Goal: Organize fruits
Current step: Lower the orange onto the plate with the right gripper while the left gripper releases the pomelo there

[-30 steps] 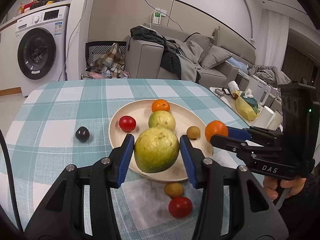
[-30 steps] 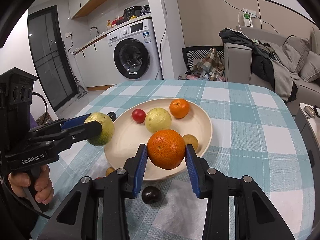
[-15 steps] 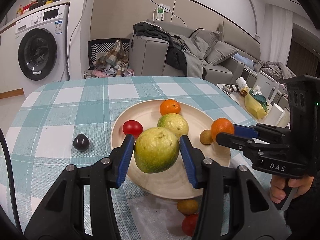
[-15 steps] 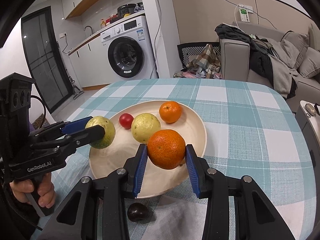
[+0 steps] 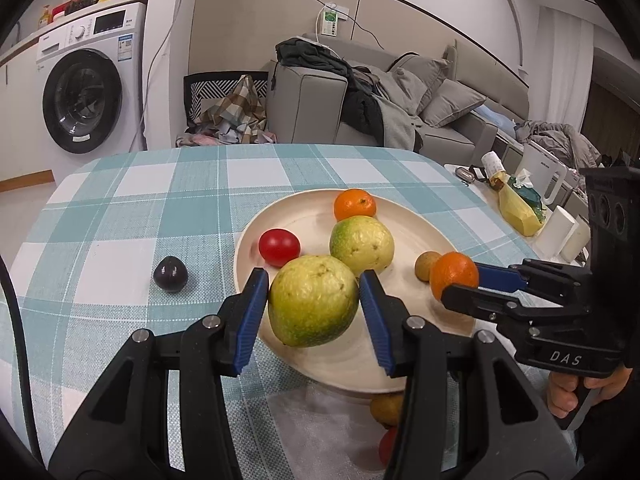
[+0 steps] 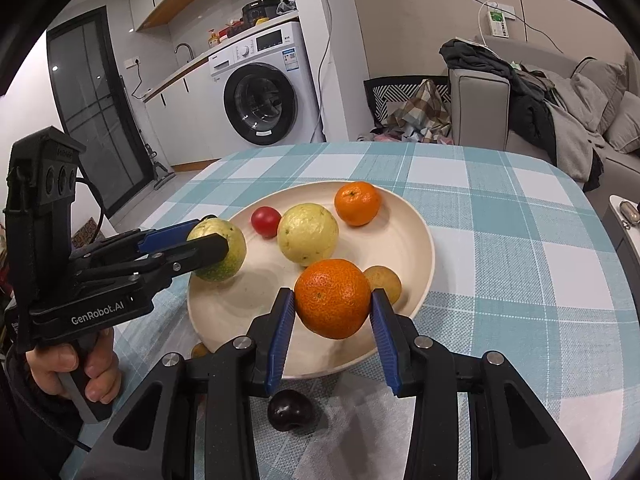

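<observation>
My left gripper is shut on a green-yellow guava and holds it above the near-left part of the cream plate. My right gripper is shut on an orange above the plate's near rim. On the plate lie a second guava, a small orange, a red tomato and a small brown fruit. The right gripper shows in the left wrist view, and the left gripper in the right wrist view.
A dark plum lies on the checked tablecloth left of the plate. Another dark plum lies under my right gripper. A brown fruit and a red one lie near the plate's front edge. A sofa and a washing machine stand behind.
Both grippers have moved forward over the plate with their fruits held; the plate and the fruits on it look closer and larger. The loose fruits in front have slipped under the grippers.
</observation>
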A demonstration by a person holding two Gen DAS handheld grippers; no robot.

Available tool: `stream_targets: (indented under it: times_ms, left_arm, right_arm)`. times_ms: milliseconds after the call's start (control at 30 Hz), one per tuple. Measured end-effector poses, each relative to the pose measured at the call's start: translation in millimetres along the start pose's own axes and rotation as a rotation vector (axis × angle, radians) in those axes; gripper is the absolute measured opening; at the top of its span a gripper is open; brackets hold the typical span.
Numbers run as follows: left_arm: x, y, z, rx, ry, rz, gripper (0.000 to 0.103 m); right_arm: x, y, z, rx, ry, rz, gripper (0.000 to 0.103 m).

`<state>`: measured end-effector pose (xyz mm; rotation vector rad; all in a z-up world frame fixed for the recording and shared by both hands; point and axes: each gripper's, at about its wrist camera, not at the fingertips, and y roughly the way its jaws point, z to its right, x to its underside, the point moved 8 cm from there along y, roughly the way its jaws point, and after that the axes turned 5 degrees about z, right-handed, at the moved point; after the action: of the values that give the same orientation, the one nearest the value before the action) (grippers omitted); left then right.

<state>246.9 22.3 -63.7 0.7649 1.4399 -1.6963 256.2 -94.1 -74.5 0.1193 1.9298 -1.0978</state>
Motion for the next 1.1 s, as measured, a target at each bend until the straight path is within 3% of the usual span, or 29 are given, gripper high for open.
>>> stream_targets:
  times_ms: [300,633,733,800,933,1033,1100]
  left_arm:
    - [1.3,-1.6,0.0,0.001,0.006,-0.003,0.044]
    - [4.0,-6.4,1.5,-0.008,-0.001,0.003,0.045]
    - [6.5,-8.1,-1.6,-0.023,-0.006,-0.005,0.059]
    - [8.1,-9.8,-3.5,-0.024,-0.018,-0.011,0.077]
    - [5.4,-19.1,-5.8,-0.005,-0.044,0.010,0.086]
    - [4.7,-24.9,-6.2,-0.013,-0.045,0.022,0.101]
    - [3.5,-33.0,-3.8,-0.022,-0.034,0.049,0.102]
  right_arm:
    - [3.6,3.4,3.2,0.015,0.021,-0.021,0.041]
    - [-1.8,-11.3,10.1,0.040,0.044,0.047,0.073]
    - [-2.8,-13.4,11.8,0.049,0.051,0.059,0.088]
    - [-3.3,-14.6,12.2,0.063,0.048,0.065,0.090]
    - [-2.5,-15.1,12.9,0.075,0.044,0.068,0.101]
    - [-2.4,-16.9,13.1,0.079,0.047,0.076,0.103]
    - [-2.5,-18.5,12.9,0.083,0.045,0.082,0.103]
